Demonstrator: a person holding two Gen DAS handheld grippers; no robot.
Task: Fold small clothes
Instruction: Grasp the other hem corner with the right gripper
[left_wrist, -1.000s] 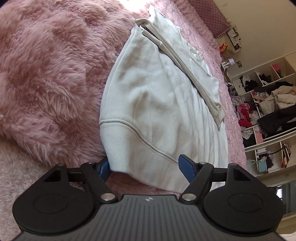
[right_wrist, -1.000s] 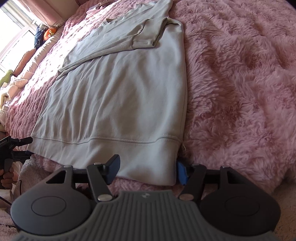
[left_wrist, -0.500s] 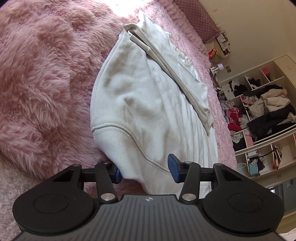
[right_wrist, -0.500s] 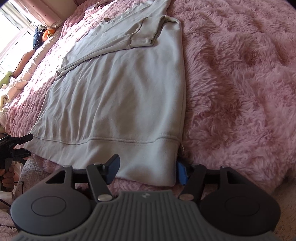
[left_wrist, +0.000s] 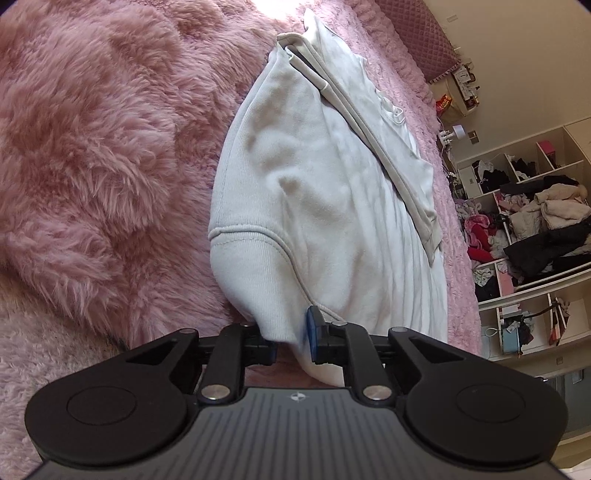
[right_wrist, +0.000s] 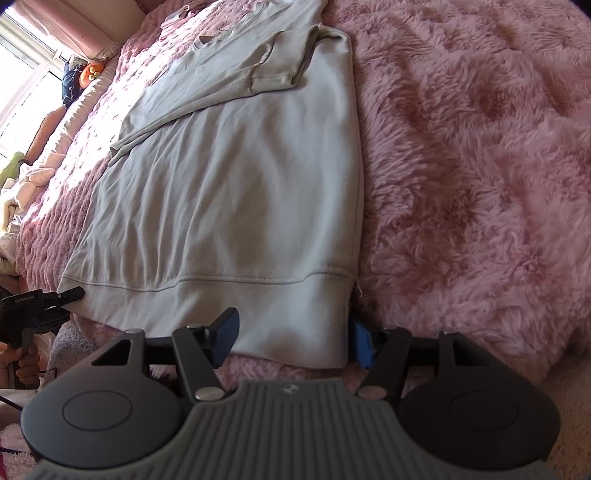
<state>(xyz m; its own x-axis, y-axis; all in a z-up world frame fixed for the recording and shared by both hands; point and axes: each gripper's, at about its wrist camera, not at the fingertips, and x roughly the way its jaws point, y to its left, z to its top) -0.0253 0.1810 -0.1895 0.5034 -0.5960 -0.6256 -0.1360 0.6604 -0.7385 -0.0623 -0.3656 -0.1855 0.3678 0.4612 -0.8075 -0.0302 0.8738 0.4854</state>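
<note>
In the left wrist view, the left tongs (left_wrist: 291, 338) are seen nearest the camera, their jaws having just been closing. They are now clenched on the ribbed hem corner of the white sweatshirt (left_wrist: 332, 206), with a bunch of hem cloth pinched between the blue pads and raised slightly off the bed. In the right wrist view, the right tongs (right_wrist: 293, 341) are held released at the opposite hem corner. Their blue pads are set wide apart with the hem corner lying between them, and no pressing on the cloth is seen; the right pad is placed just beside the garment's side edge. At the far left of that view, the tip of the left tongs is seen at the other hem corner, gripped by a person's hand (right_wrist: 20, 363).

The sweatshirt is spread flat on the pink furry blanket (right_wrist: 480, 166) that covers the bed, hem nearest and neck farthest. Its sleeves (right_wrist: 229, 74) are laid folded across the chest. Beyond the garment, a quilted pink headboard (left_wrist: 417, 33) is seen in the left view, and open shelves (left_wrist: 535, 236) crammed with clothes are set against the far wall. In the right view, a bright window (right_wrist: 26, 62) is seen past the bed.
</note>
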